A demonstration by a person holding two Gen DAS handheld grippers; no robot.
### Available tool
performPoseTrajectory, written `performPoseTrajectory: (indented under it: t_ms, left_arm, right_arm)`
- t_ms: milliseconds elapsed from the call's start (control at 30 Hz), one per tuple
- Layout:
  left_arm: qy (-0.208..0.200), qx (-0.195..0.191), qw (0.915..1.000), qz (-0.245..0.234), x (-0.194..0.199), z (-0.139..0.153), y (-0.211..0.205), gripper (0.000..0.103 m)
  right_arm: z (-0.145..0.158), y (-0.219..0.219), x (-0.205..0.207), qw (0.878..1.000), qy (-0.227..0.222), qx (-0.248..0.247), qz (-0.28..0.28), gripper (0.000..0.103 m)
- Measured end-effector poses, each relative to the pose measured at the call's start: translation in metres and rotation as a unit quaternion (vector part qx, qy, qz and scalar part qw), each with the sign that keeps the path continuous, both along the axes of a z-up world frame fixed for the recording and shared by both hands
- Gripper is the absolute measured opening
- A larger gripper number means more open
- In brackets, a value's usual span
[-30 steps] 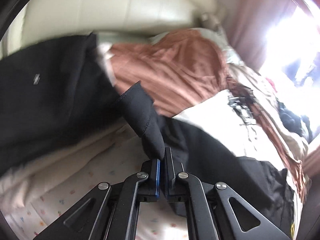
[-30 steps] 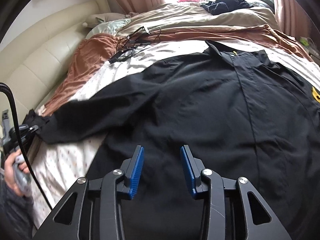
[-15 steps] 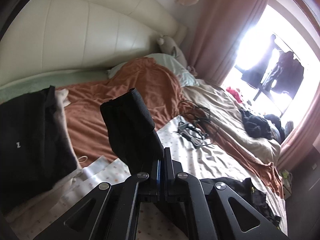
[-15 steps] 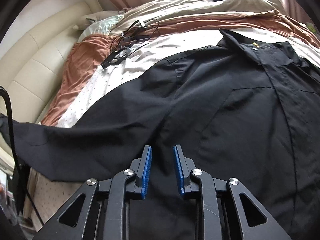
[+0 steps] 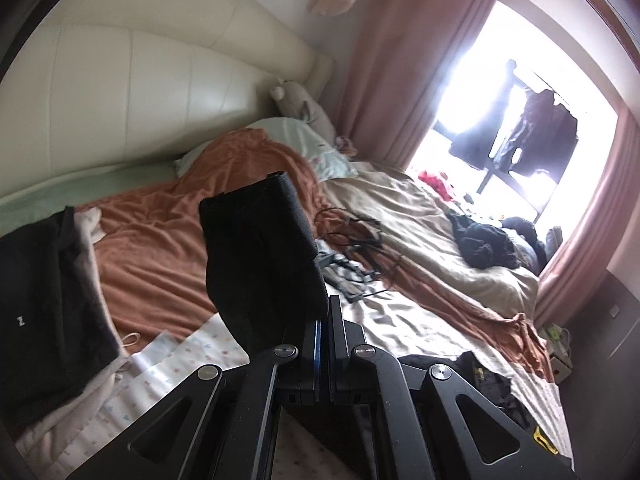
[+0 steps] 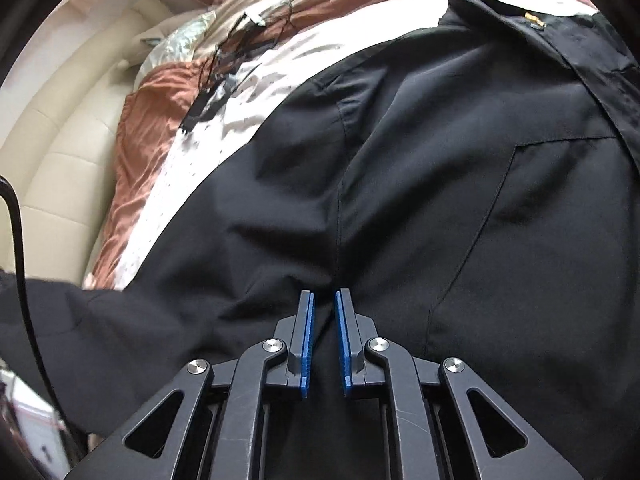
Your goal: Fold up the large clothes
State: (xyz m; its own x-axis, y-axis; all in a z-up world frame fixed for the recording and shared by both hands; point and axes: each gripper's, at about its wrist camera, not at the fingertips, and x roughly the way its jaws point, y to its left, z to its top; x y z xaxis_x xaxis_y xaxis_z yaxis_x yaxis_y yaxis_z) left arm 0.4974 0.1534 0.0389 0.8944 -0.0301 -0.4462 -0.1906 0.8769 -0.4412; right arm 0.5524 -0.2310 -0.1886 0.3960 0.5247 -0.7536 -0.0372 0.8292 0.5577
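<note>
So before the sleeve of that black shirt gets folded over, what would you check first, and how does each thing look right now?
1. Left gripper clamped on the sleeve cuff: ok, cuff stands up out of the shut jaws.
2. Right gripper pinning the black shirt at the sleeve seam: cannot tell. Its jaws have just been closing, a narrow gap remains, and whether cloth is pinched is unclear.
3. Shirt body flat on the bed: mostly ok, some wrinkles near the armpit.
4. Collar lying flat: ok.
5. Cables clear of the shirt: ok, they lie apart on the sheet.
</note>
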Motion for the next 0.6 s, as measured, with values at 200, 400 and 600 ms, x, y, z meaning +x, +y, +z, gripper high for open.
performPoseTrajectory:
  t_ms: [200, 400, 600]
  left_arm:
    - [-0.028, -0.012, 0.9984, -0.048, 0.008, 0.030, -0.037, 0.002]
    - [-0.053, 0.002, 0.9930, -0.106, 0.019, 0.067, -0.094, 0.002]
    - [-0.078, 0.009, 0.9823, -0.170, 0.028, 0.101, -0.154, 0.002]
  right_arm:
    - [0.033, -0.028, -0.038, 0.999, -0.035, 0.001, 0.013, 0.017]
    - [0.064, -0.073, -0.091, 0.997, -0.072, -0.003, 0.003, 0.037]
    - [0.086, -0.129, -0.141, 0.994, -0.102, -0.015, -0.043, 0.037]
